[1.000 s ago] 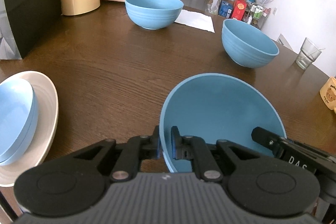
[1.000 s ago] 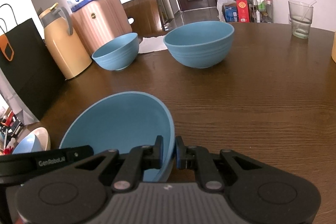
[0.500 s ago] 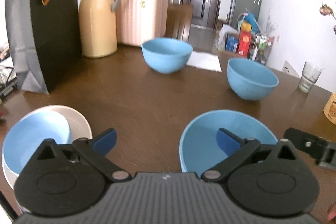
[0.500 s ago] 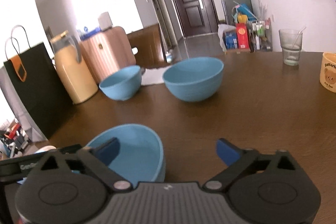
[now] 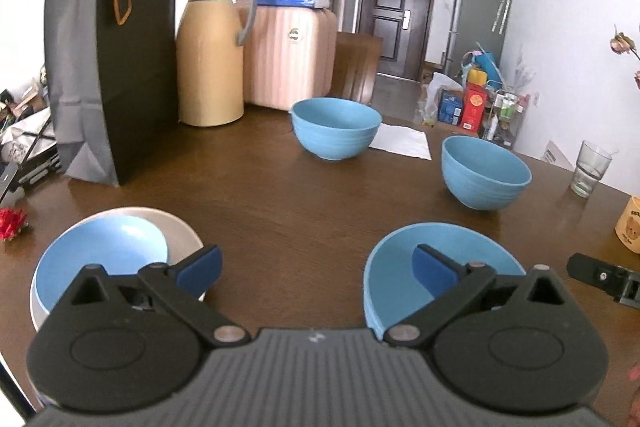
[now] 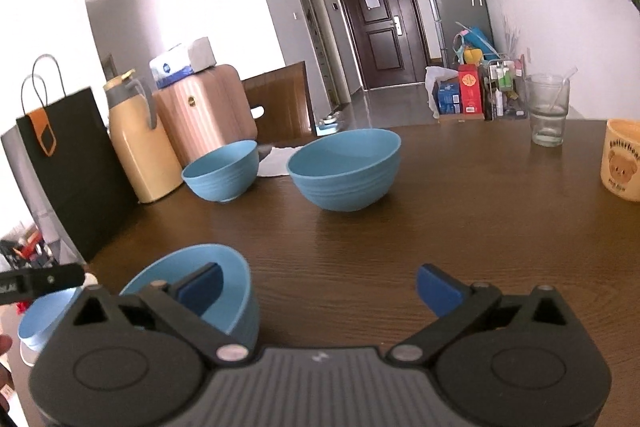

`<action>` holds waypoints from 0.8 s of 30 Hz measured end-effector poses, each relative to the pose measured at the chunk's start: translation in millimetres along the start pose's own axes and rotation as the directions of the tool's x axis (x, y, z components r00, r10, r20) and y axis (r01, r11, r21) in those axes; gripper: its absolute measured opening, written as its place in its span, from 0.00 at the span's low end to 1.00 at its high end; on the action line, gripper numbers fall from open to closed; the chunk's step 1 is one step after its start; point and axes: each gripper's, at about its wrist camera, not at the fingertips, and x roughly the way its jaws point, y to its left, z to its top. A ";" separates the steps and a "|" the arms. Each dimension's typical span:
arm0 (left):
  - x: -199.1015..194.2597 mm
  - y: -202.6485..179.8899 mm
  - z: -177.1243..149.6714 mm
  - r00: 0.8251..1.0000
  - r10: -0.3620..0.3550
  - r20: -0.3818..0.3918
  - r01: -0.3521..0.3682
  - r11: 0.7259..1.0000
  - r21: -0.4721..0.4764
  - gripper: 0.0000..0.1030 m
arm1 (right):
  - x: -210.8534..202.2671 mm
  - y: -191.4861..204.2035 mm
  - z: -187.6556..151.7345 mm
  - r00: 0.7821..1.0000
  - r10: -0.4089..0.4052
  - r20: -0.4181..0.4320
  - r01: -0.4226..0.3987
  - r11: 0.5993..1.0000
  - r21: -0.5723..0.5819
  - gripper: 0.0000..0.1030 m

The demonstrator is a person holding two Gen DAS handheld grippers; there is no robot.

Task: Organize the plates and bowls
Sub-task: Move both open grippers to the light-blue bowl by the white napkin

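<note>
- On the dark brown wooden worktop (image 5: 280, 195) stand three deep, ribbed blue bowls, all upright and apart from one another.
- Nearest is the blue bowl (image 5: 404, 267) that sits just ahead of both claws, free of either one.
- Left claw (image 5: 316, 269): its blue-padded fingers stand spread wide with nothing between them; the right-hand finger shows in front of the near bowl's hollow, and I cannot tell if it touches.
- Right claw (image 6: 318, 285): likewise wide and empty; its left-hand finger shows in front of that same bowl, seen here low on the left (image 6: 224, 275).
- Two more blue bowls sit farther back: one toward the right (image 5: 486, 173) and one in the middle (image 5: 335, 127), beside a white paper sheet (image 5: 402, 142).
- At the near left edge, a pale blue shallow dish (image 5: 96, 255) rests inside a white plate (image 5: 182, 231).
- Behind stand a black paper bag (image 5: 116, 75), a tan thermos jug (image 5: 212, 55) and a pink ribbed suitcase (image 5: 288, 63).
- To the right are a clear drinking glass (image 6: 547, 111) and a cream bear-print mug (image 6: 622, 161).
</note>
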 end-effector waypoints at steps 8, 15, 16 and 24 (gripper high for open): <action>-1.7 12.5 -5.2 1.000 0.013 -0.002 -0.013 0.996 -0.085 1.00 | 13.5 -16.5 -8.8 0.999 0.004 -0.051 -0.001 0.998 0.060 1.00; -0.2 15.4 -7.0 1.000 0.021 -0.022 -0.023 0.995 -0.095 1.00 | 11.6 -22.3 -11.1 0.999 -0.014 -0.038 0.017 0.996 0.086 1.00; -0.1 15.4 -7.3 0.999 0.024 -0.027 -0.026 0.995 -0.093 1.00 | 11.4 -22.4 -11.2 0.999 -0.015 -0.037 0.018 0.996 0.087 1.00; 1.7 12.1 -10.4 0.999 0.029 -0.044 -0.033 0.995 -0.090 1.00 | 12.3 -22.8 -11.8 0.999 -0.025 -0.044 0.028 0.996 0.088 1.00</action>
